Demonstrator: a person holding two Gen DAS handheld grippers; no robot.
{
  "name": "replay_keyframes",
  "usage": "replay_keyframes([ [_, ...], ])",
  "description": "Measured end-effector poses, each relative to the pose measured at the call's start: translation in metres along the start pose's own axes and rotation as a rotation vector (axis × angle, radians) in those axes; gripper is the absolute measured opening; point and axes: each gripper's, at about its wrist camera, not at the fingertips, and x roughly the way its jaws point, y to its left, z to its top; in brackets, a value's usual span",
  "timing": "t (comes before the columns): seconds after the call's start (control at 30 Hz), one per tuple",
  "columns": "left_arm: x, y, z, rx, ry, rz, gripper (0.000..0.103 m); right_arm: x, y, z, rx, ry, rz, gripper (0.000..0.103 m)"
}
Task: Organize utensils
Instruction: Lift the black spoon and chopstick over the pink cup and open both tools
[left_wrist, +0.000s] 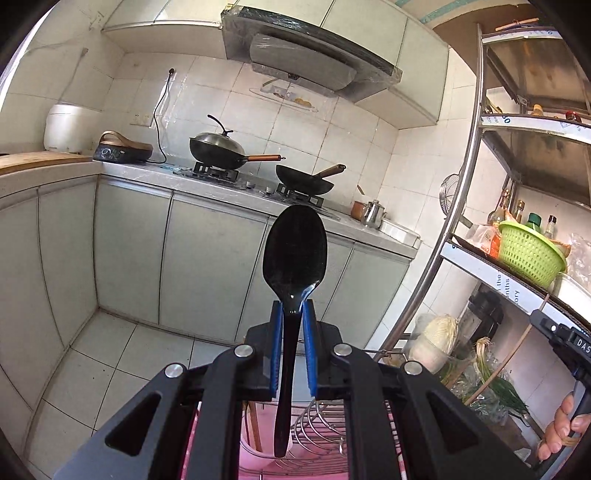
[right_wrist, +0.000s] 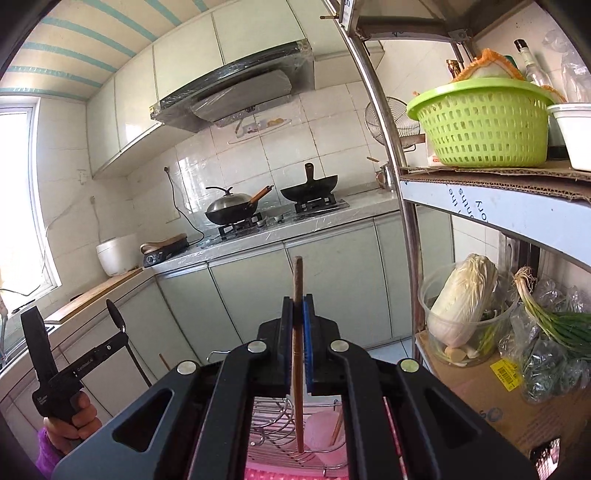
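Left gripper (left_wrist: 293, 314): clamped on black spoon (left_wrist: 295, 258), bowl raised. Right gripper (right_wrist: 297, 310): clamped on brown chopstick (right_wrist: 297, 332), upright. Both are held above the wire rack (right_wrist: 273, 424) and pink cup (right_wrist: 325, 428). Risk: thin handles may pivot or slip in the pads; the chopstick could miss the cup.

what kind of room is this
A home kitchen, most likely. A gas stove on the counter carries a lidded wok and an open wok under a range hood, and a metal shelf rack holds a green basket and a cabbage.
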Motion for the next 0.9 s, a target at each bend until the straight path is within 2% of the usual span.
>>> replay_keyframes([
  [0.33,0.033,-0.001,-0.041,0.070,0.009,0.062,0.010,0.028,-0.010,-0.013,-0.019,0.016,-0.043,0.005],
  [0.57,0.034,0.005,-0.063,0.057,0.058,0.054,0.010,0.038,-0.018,-0.030,-0.008,0.061,-0.048,0.005],
  [0.9,0.044,0.026,-0.081,0.011,0.130,0.091,0.010,0.060,-0.034,-0.071,0.038,0.170,-0.080,0.005],
])
